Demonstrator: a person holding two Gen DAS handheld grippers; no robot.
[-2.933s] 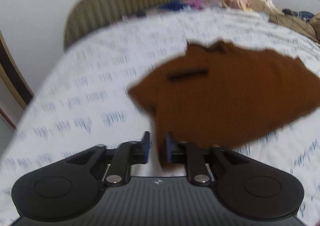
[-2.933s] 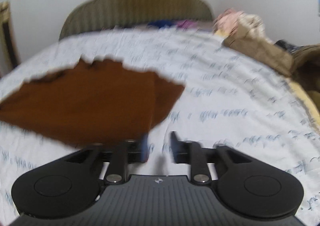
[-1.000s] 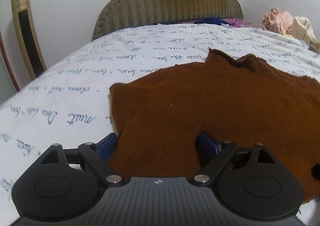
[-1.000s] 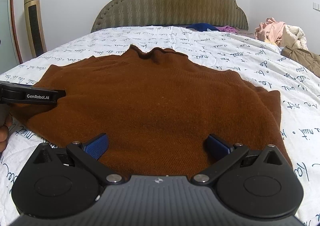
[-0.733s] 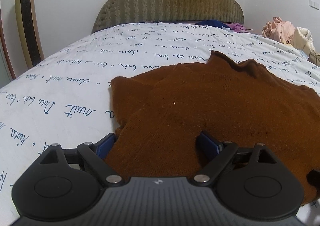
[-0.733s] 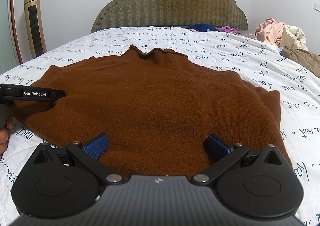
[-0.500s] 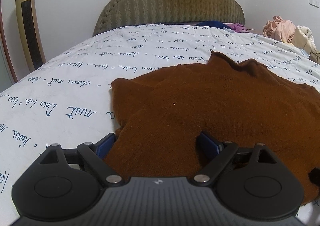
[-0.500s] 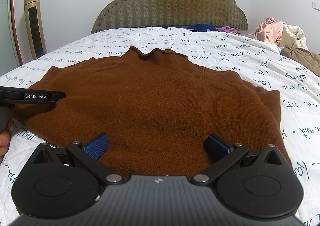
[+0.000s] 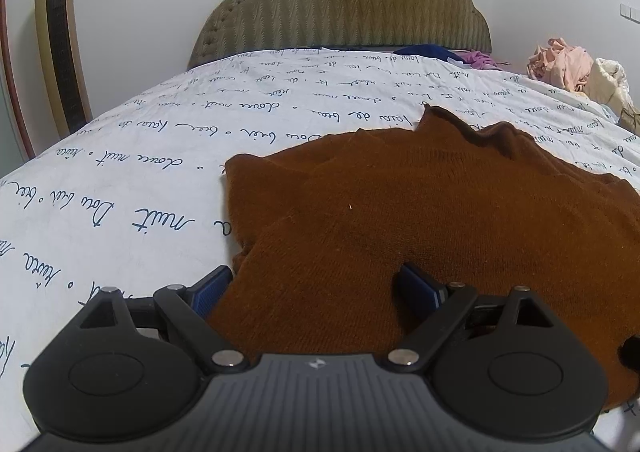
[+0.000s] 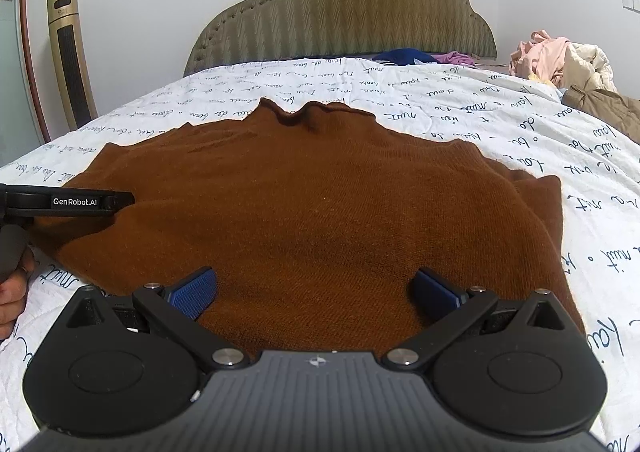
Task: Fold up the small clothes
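Observation:
A brown knit sweater point(image 9: 420, 212) lies spread flat on the bed, collar towards the headboard; it also fills the middle of the right wrist view point(image 10: 320, 204). My left gripper point(image 9: 316, 290) hovers open over the sweater's near left hem, blue pads wide apart with cloth below them, not pinched. My right gripper point(image 10: 314, 292) is open too, over the near hem further right. The left gripper's black body point(image 10: 72, 202) shows from the side at the left edge of the right wrist view, with a hand point(image 10: 12, 292) below it.
The bed wears a white sheet with blue script point(image 9: 120, 180) and has an olive padded headboard point(image 9: 340, 4). A pile of pink and cream clothes point(image 10: 560, 60) and a tan garment point(image 10: 604, 104) lie at the far right. A gold tower unit point(image 9: 60, 44) stands by the left wall.
About three seconds ago both grippers were nearly shut and moving with the sweater blurred. Now both stand wide open over the flat sweater. Over the last second nothing has visibly moved.

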